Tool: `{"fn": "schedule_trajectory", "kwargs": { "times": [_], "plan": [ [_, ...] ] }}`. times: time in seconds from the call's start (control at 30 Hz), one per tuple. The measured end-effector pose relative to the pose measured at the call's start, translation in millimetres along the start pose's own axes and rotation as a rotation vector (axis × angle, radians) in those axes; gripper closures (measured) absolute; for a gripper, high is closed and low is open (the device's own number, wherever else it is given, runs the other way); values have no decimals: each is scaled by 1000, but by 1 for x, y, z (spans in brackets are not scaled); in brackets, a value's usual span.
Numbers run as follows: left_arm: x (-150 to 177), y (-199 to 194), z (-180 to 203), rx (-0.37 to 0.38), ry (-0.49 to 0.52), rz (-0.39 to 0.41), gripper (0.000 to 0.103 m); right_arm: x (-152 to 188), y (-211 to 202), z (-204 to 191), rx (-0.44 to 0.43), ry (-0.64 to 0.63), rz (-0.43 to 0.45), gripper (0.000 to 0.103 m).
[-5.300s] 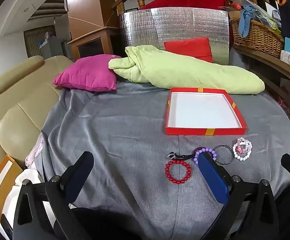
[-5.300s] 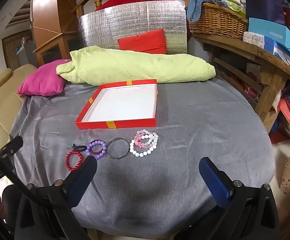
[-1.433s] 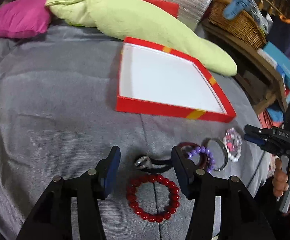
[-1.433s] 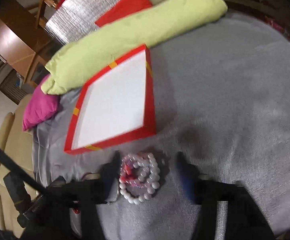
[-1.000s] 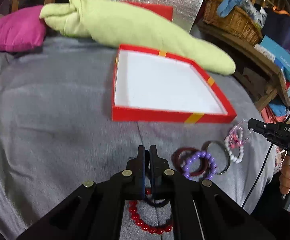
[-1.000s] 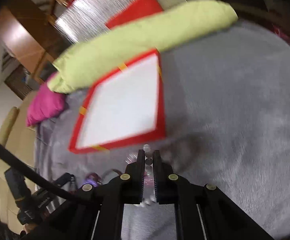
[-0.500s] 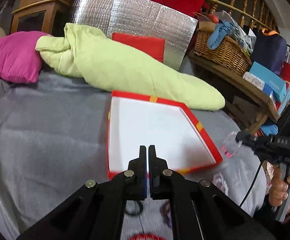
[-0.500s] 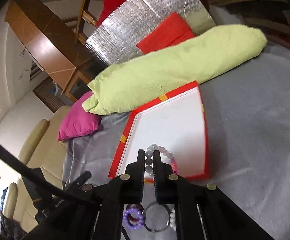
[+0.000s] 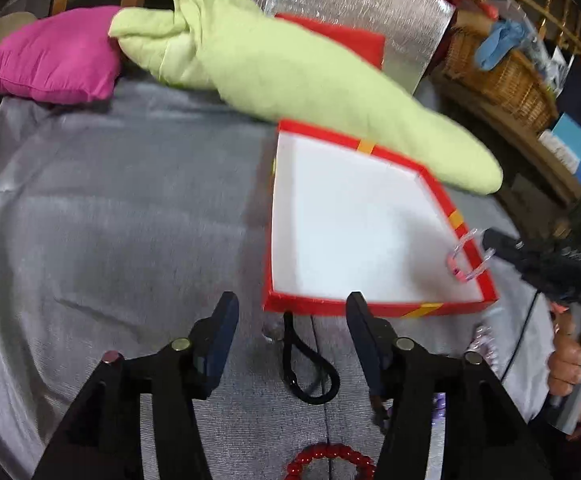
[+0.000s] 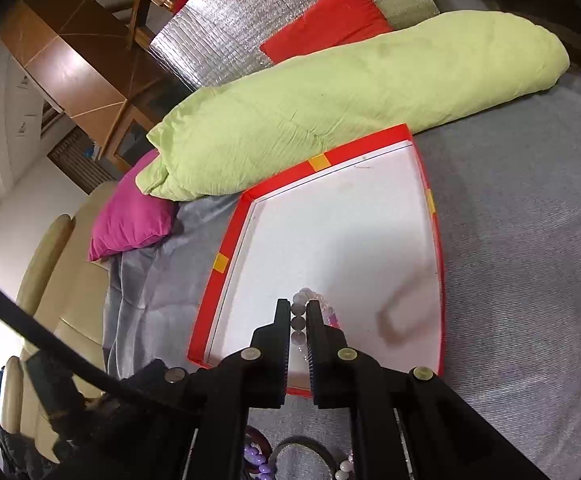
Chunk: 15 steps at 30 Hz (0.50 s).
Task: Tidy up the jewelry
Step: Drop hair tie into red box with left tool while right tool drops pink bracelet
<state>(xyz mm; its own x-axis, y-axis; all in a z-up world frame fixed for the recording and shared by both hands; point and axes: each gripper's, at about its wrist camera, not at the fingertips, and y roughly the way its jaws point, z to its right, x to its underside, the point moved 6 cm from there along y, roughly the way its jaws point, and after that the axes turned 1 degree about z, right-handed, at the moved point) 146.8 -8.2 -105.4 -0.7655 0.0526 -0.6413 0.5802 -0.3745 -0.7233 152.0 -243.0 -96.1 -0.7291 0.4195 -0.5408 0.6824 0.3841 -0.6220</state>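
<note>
A red box with a white inside (image 9: 374, 307) (image 10: 226, 252) lies on the grey cloth. My right gripper (image 10: 298, 314) is shut on a pale pink bead bracelet (image 10: 324, 308) and holds it over the box's near right corner; it also shows in the left wrist view (image 9: 486, 242) with the bracelet (image 9: 466, 256) hanging from it. My left gripper (image 9: 290, 320) is open. A black cord with a metal clasp (image 9: 308, 372) lies on the cloth between its fingers, just in front of the box. A red bead bracelet (image 9: 330, 458) lies below it.
A purple bracelet (image 10: 256, 458), a dark ring (image 10: 302, 446) and a white bead bracelet (image 10: 346, 464) lie on the cloth below my right gripper. A long green pillow (image 9: 310, 76) and a magenta cushion (image 9: 46, 58) lie behind the box. A wooden shelf with a basket (image 9: 502, 76) stands at right.
My left gripper has opened and the black cord now lies on the cloth in front of the box. My right gripper has carried the pink bracelet forward over the box.
</note>
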Motion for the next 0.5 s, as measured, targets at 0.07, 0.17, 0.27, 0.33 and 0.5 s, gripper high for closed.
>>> {"fn": "schedule_trajectory", "kwargs": {
  "times": [0.07,0.17,0.27,0.33,0.5],
  "plan": [
    [9,12,9,-33,56,-47,46,2,-2,-1,0,-9,4,94],
    [26,33,9,-96,86,-133,59,1,-5,-1,1,-9,12,94],
    [24,34,10,-102,117,-118,98,0,-7,-1,-5,-3,14,94],
    [25,32,8,-104,106,-121,98,0,-9,-4,-1,-20,24,94],
    [20,-3,39,31,227,-43,98,-5,-18,-8,-11,-24,55,94]
  ]
}}
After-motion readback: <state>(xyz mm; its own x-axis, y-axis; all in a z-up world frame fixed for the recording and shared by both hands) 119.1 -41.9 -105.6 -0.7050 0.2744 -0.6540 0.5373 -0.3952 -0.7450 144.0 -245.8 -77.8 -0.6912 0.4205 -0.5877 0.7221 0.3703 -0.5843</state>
